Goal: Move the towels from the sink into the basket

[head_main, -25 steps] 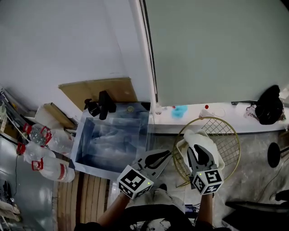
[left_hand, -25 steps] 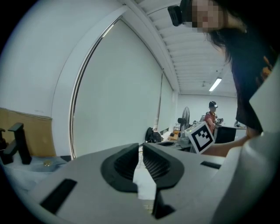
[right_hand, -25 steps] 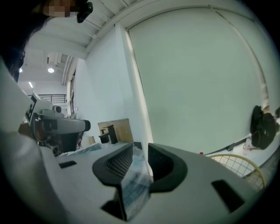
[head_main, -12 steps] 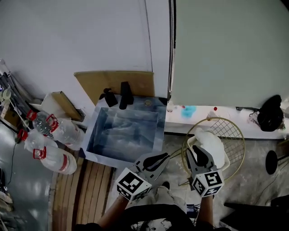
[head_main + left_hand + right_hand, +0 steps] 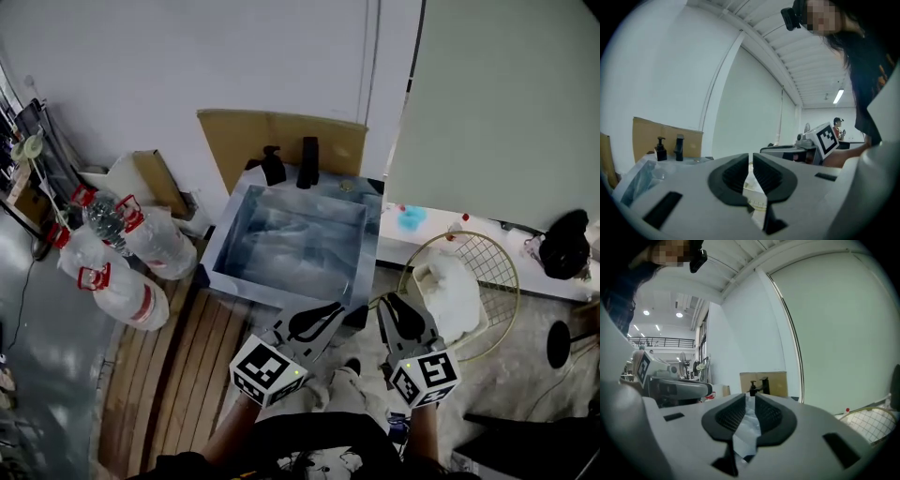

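Found one white towel bunched inside the wire basket, just right of the steel sink. Noted a pale crumpled mass on the sink bottom, apparently the remaining towels; could not count them through glare off the steel.

Read left gripper as closed and empty. Read right gripper as empty too, jaws just been closing to a narrow slit. Placed both just short of the sink's front rim.

Judge the cloth light, limp and kind to the pads, heavier and clingy if wet. Recommend pinching a raised fold near the middle of the heap, not a flat edge against steel. Expect trailing corners to drag over the rim.

Recorded smooth, reflective basin walls, black faucet and soap dispenser at the back, cardboard propped behind. Logged wooden slats before the sink, mottled stone floor under the basket, water bottles to the left, well apart.
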`<control>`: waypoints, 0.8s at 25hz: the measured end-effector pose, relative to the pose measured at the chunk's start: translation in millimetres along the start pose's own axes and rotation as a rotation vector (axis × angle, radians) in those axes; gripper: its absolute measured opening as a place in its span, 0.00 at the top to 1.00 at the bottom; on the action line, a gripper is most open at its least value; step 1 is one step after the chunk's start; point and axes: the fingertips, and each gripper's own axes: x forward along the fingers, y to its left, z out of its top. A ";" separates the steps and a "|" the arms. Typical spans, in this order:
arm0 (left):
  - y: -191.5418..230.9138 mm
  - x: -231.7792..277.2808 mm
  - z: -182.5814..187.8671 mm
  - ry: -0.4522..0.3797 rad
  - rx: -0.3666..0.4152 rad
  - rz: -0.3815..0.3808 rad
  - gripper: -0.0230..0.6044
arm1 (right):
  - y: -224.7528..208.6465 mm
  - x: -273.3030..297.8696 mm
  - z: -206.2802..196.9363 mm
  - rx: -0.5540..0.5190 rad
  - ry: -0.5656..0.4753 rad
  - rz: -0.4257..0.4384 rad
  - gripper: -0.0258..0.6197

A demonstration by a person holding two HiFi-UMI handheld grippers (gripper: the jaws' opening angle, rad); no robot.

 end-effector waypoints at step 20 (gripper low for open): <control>-4.2 -80.3 -11.7 -0.051 -0.007 0.008 0.92 | 83.9 -19.9 -6.1 -0.088 0.019 0.013 0.96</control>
